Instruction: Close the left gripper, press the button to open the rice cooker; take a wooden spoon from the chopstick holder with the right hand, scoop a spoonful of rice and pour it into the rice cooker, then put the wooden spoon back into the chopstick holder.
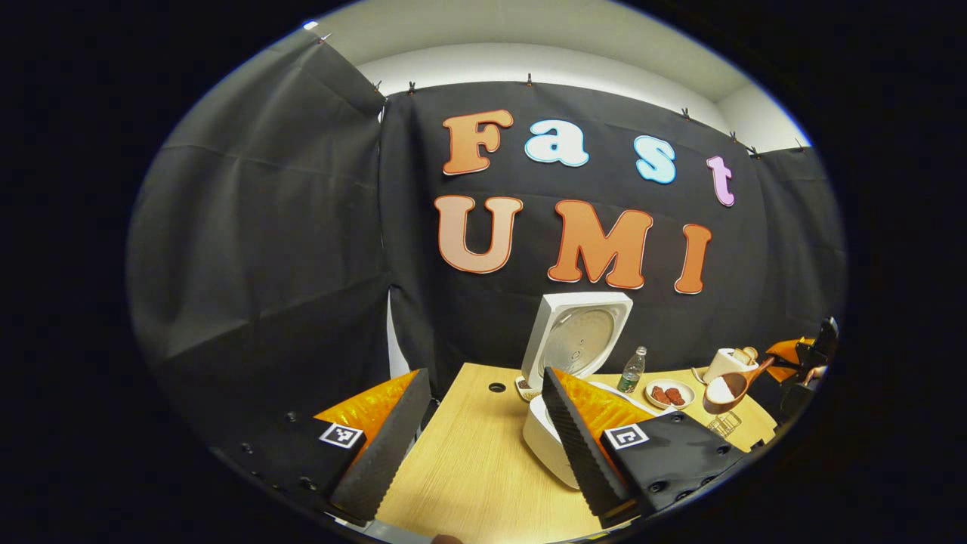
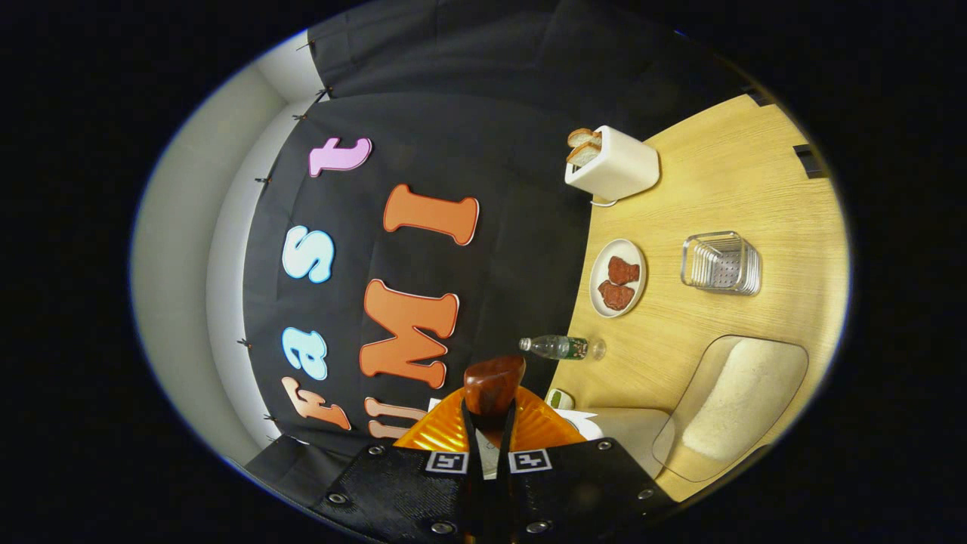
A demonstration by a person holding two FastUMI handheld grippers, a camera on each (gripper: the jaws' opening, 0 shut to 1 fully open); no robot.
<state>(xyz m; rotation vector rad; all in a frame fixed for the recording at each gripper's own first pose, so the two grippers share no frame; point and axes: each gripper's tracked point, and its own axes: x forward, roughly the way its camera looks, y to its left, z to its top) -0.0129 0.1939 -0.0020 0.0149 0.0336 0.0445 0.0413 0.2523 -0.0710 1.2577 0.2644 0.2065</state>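
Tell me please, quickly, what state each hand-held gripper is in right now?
Left hand-held gripper: open, holding nothing.
Right hand-held gripper: closed on the wooden spoon, rice in its bowl.

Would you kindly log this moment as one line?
white rice cooker: lid open | right gripper: shut on brown wooden spoon, rice loaded | left gripper: open

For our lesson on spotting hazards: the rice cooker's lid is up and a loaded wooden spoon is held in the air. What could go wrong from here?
1. The wooden spoon, heaped with rice, hangs above the table, short of the rice cooker; a tilt could spill grains.
2. The right tongs pinch only the handle's end, so the spoon might twist.
3. A water bottle and a plate stand between spoon and cooker; a low pass could knock them.
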